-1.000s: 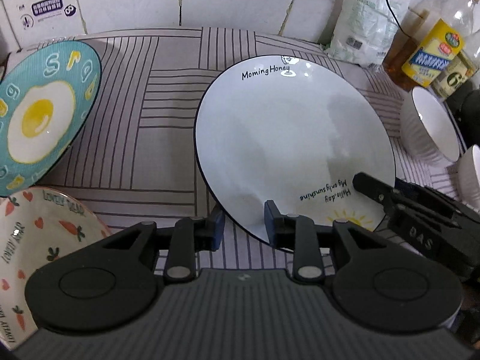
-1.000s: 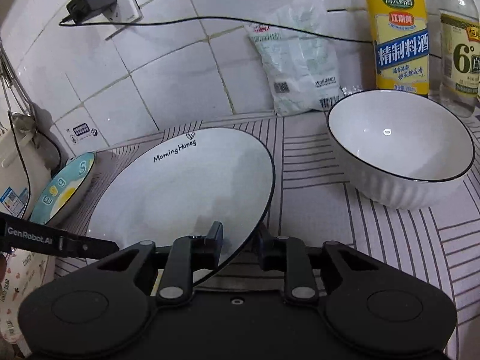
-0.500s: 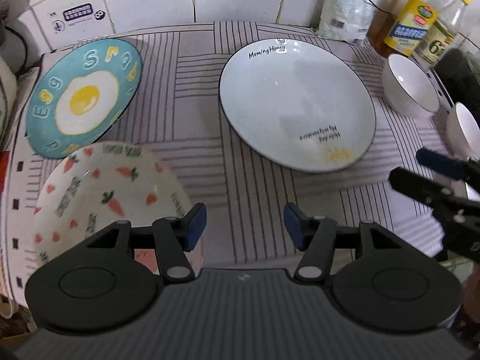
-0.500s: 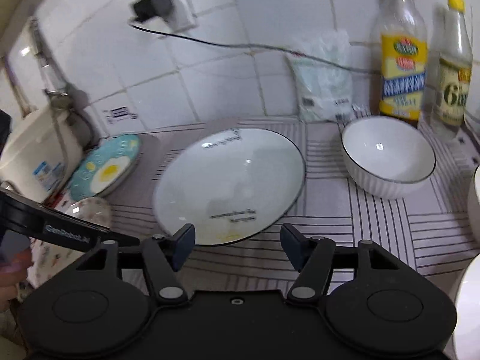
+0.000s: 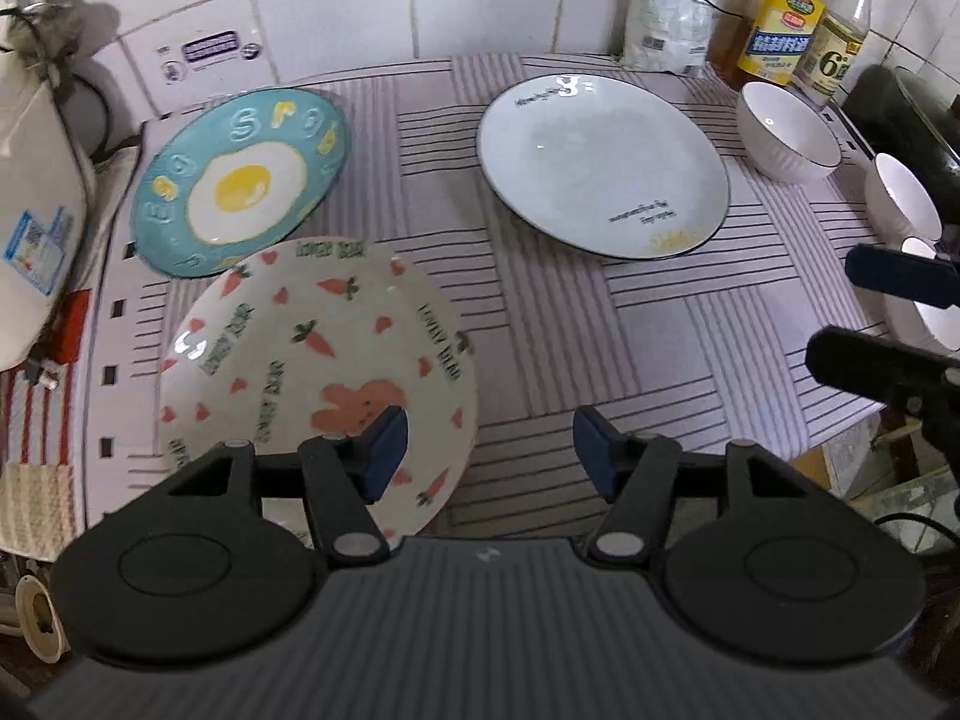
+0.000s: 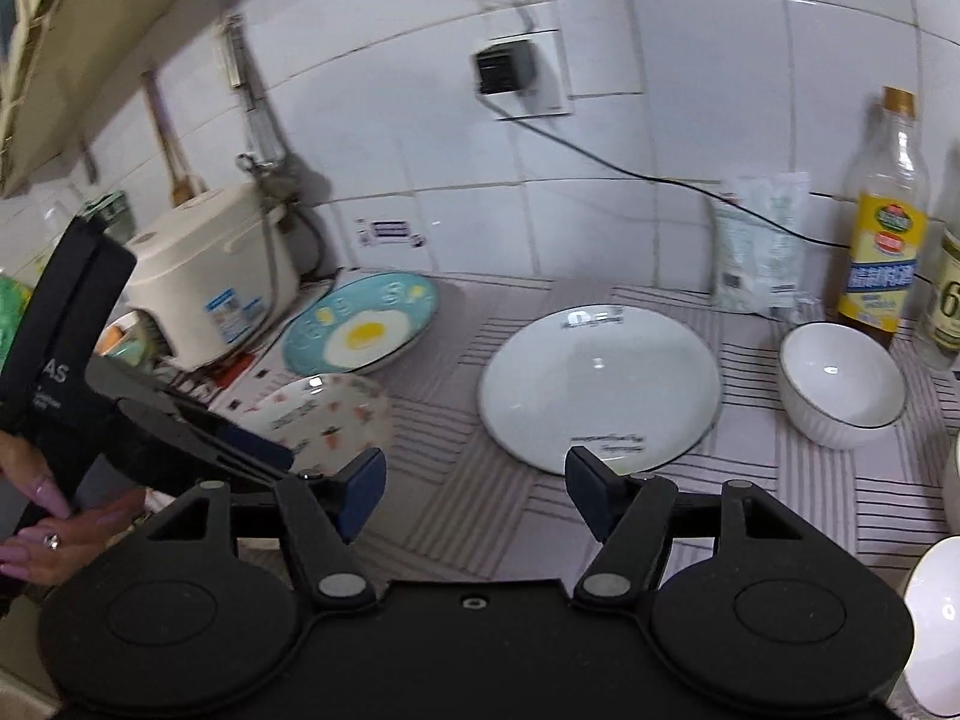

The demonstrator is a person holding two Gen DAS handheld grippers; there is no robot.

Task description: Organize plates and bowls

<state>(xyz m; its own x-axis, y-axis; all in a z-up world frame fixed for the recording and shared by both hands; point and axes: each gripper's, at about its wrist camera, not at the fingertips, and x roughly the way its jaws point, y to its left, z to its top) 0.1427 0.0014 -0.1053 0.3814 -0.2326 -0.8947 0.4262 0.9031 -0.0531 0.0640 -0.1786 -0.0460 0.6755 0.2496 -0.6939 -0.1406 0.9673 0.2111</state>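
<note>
A large white plate [image 5: 600,168] [image 6: 600,384] with black lettering lies flat on the striped mat [image 5: 540,348]. Left of it lie a blue fried-egg plate [image 5: 240,180] [image 6: 360,330] and a carrot-patterned plate [image 5: 312,360] [image 6: 330,414]. A white ribbed bowl [image 5: 786,132] [image 6: 840,384] stands to the right of the white plate. My left gripper [image 5: 489,438] hovers high over the mat's near edge, its jaws opening with nothing between them. My right gripper [image 6: 474,471] hangs open and empty above the mat, in front of the white plate.
More white bowls [image 5: 906,198] [image 6: 936,618] stand at the right edge. Bottles [image 5: 780,36] and a white bag [image 5: 666,18] line the tiled back wall. A rice cooker [image 6: 210,276] fills the left side, and a dark appliance [image 5: 900,108] sits at the far right.
Both grippers let go of the white plate's near rim, opened, and pulled up and back. The plate now lies flat on the mat, and the carrot plate has come fully into view.
</note>
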